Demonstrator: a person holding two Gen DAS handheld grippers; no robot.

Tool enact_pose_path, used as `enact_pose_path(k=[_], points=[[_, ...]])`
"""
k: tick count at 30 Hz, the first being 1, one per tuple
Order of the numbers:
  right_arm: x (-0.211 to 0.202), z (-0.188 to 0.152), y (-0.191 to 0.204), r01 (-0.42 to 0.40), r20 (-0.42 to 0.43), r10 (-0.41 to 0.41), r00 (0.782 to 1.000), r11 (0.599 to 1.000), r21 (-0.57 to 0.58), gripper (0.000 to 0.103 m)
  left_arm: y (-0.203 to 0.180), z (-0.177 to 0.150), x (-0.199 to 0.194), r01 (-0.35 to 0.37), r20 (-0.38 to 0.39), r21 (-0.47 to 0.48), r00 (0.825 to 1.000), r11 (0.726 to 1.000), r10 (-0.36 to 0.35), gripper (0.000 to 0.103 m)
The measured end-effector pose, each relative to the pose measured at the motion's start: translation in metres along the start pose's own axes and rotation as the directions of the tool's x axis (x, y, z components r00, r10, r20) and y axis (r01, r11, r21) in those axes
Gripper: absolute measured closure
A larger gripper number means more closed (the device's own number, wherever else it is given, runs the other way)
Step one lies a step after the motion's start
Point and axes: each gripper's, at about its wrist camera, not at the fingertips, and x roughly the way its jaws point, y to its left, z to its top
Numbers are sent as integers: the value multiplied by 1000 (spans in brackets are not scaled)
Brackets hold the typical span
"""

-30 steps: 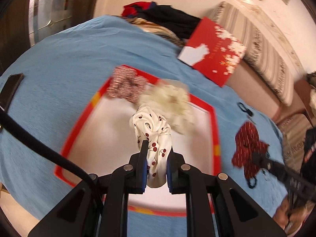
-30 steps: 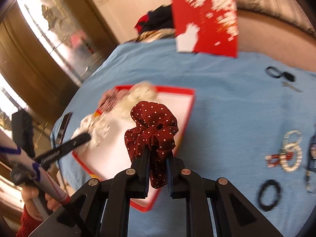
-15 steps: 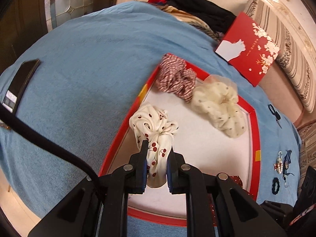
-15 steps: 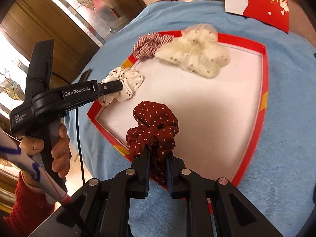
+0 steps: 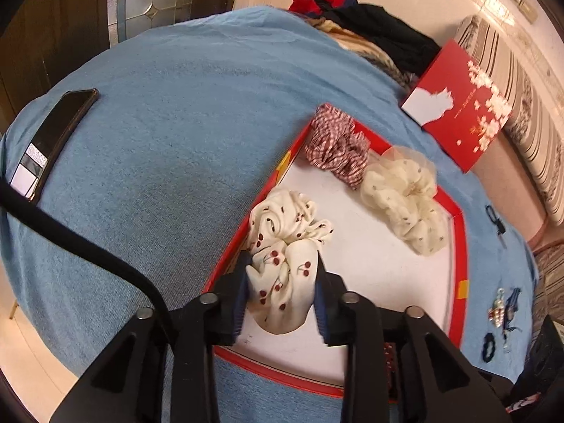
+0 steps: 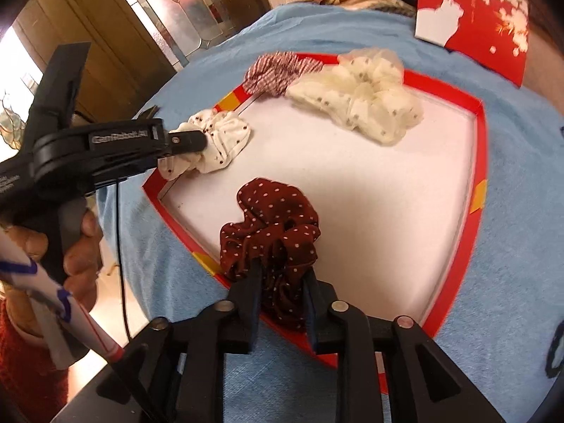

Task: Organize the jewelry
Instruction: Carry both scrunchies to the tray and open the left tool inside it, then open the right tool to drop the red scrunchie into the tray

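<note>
A red-rimmed white tray (image 5: 458, 246) (image 6: 479, 148) lies on the blue cloth. My left gripper (image 5: 281, 275) stands open around a white cherry-print scrunchie (image 5: 285, 239), which rests on the tray's left edge; it also shows in the right wrist view (image 6: 218, 144). My right gripper (image 6: 282, 282) has its jaws parted around a dark red polka-dot scrunchie (image 6: 271, 222) that lies on the tray's near edge. A red-white checked scrunchie (image 5: 335, 144) (image 6: 282, 70) and a cream dotted scrunchie (image 5: 405, 194) (image 6: 363, 95) lie at the tray's far side.
A phone (image 5: 53, 137) lies at the cloth's left edge. A red box lid (image 5: 458, 120) leans at the back. Small hair ties and clips (image 5: 500, 313) lie right of the tray. Clothes (image 5: 370, 31) are piled behind.
Both grippers lowered their scrunchies onto the tray. The jaws of both have opened, the left more widely, and the scrunchies now rest on the tray.
</note>
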Motion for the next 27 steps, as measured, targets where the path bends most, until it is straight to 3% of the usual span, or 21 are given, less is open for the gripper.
enact_pose_path(k=[4,11,21,27], points=[[-16,2,1,18,49,-17,999,1000,-12,52,-3,-1,-23,25,46,-7,999,1000,-25,58],[-55,-5,-3,35,112,-35,993,999,-4,50,-11,-8,-62,21,113,-8,993,1000,-20,51],[-115,-61,-26,133,157,-130,979,991,-10,48,-66,-49,-91,-29,127,148,992,989,10,51],[-147,-108,-73,181,156,-197,968,977,112,46,-116,-84,-98,-40,130,285,992,958,3,51]])
